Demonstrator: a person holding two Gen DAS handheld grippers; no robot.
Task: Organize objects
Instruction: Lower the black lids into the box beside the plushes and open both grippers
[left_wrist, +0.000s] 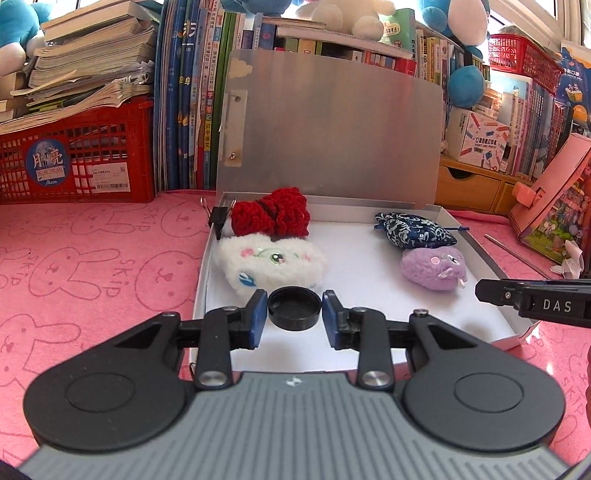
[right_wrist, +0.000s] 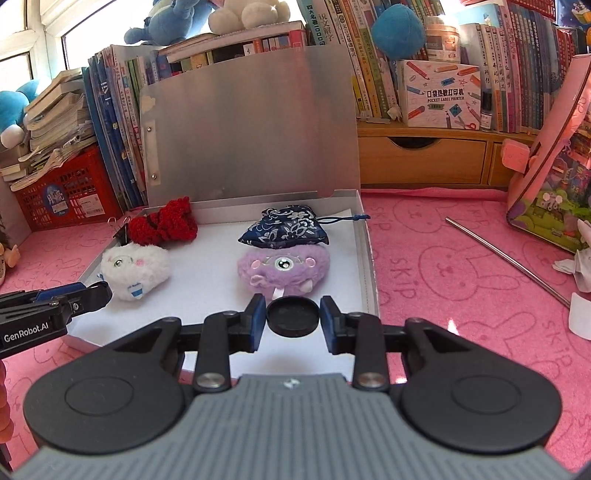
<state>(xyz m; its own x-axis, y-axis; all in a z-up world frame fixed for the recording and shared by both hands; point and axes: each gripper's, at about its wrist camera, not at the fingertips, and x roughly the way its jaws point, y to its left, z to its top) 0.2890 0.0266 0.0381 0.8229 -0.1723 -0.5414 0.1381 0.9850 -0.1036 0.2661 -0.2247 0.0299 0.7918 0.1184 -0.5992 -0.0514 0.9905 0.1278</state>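
An open flat box (left_wrist: 491, 258) with a white floor lies on a pink cloth (left_wrist: 92, 266), its grey lid (left_wrist: 332, 129) standing upright at the far side. Everything below is placed relative to this box.

The left claw (left_wrist: 294, 308) hangs over the box's near edge. A round black cap (left_wrist: 294, 308), hollow side up, sits between its blue fingertips (left_wrist: 258, 306). The fingers stand close on either side of the cap with a thin gap showing on each side, so whether they actually grip it cannot be told.

The right claw (right_wrist: 293, 315) is over the near right part of the box. A second black cap (right_wrist: 293, 315), flat side up, lies between its fingertips (right_wrist: 330, 310) in the same way: narrow gaps on both sides, and a grip cannot be confirmed from this view.

Inside the box, a white plush toy (left_wrist: 269, 262) lies at the left, just beyond the left claw's cap. A red knitted bow (left_wrist: 273, 214) rests behind it in the far left corner, touching it. A black binder clip (left_wrist: 218, 218) is on the left wall beside the bow. At the right, a purple plush toy (right_wrist: 282, 267) lies just beyond the right claw's cap, and a dark blue patterned pouch (right_wrist: 284, 229) sits behind it, touching it.

Outside the box, on the cloth to its right, lies a thin metal rod (right_wrist: 506, 258).
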